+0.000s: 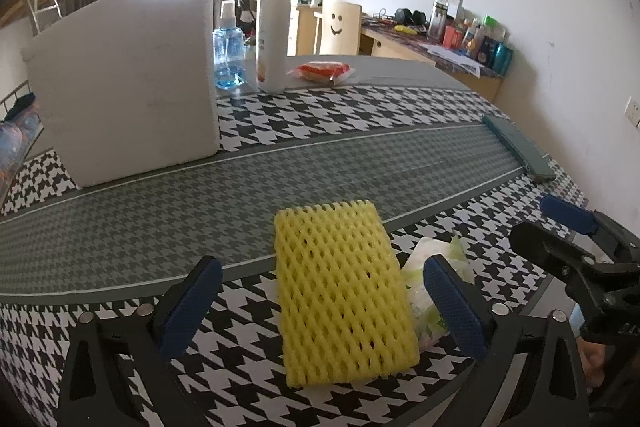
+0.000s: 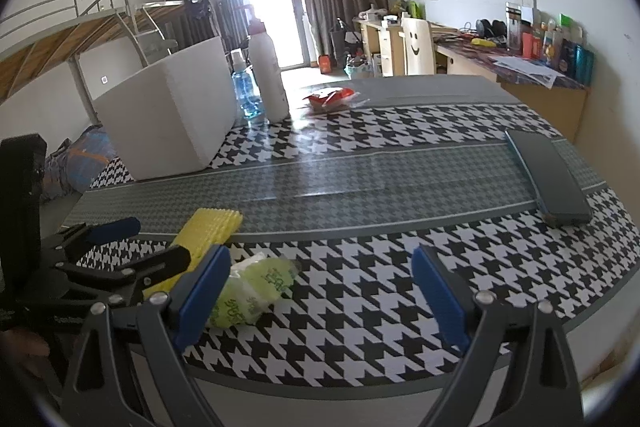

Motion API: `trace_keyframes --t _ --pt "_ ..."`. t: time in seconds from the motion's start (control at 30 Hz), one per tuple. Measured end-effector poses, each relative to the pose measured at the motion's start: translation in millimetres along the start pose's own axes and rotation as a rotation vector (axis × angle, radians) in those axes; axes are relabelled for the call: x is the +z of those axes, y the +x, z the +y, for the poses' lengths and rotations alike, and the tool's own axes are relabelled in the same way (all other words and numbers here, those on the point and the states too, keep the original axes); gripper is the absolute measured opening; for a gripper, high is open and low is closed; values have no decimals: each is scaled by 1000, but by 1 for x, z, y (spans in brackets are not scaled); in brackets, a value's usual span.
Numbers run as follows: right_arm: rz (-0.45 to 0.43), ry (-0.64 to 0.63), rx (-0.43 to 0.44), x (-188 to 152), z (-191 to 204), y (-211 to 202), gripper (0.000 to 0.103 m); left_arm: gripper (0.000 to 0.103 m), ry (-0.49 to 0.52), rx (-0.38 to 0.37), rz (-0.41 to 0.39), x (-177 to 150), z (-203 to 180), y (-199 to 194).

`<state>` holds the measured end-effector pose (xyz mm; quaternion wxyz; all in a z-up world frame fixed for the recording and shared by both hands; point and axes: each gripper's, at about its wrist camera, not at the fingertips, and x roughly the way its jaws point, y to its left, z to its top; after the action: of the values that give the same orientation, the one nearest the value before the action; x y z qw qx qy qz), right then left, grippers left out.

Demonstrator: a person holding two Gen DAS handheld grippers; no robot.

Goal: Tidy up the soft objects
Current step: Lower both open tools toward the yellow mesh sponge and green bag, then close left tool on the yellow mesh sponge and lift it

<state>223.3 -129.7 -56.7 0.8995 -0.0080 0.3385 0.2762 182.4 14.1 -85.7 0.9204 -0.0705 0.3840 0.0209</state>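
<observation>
**Near the front edge: both grippers spread, nothing pinched**

Near the front edge of the tabletop (image 1: 360, 155), my left gripper (image 1: 320, 311) hangs with its blue pads spread wide – the yellow foam net (image 1: 344, 291) lies flat on the houndstooth cloth between them, and I cannot tell whether either pad touches it. Just beside the net's right side, partly tucked under it, lies a pale green plastic-wrapped pack (image 1: 432, 267); the left gripper's right pad sits in front of it.

On the right wrist view, my right gripper (image 2: 320, 299) is also spread and holds nothing. Its left pad stands just in front of the green pack (image 2: 256, 287), with bare cloth between the two pads. The yellow net (image 2: 208, 227) shows beyond, partly behind the other gripper's black frame.

Toward the far left corner stands a white foam box (image 1: 128, 83) – upright, its open top out of sight. Just beside it, at the far edge, are a blue spray bottle (image 1: 228, 51) and a tall white pump bottle (image 1: 274, 27) with a red head. A red-and-clear wrapped packet (image 1: 322, 71) lies near them on the grey band. A dark flat case (image 2: 552, 179) lies at the right edge, well apart from the rest.
</observation>
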Motion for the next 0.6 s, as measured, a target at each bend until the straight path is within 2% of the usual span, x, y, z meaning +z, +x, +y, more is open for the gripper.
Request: trace_keyframes --t 0.27,0.6 --pt "12 4 4 -1 -1 4 94 92 -3 -1 27 -1 3 7" --pt "25 1 18 -1 5 10 94 84 -10 34 53 -3 14 14"
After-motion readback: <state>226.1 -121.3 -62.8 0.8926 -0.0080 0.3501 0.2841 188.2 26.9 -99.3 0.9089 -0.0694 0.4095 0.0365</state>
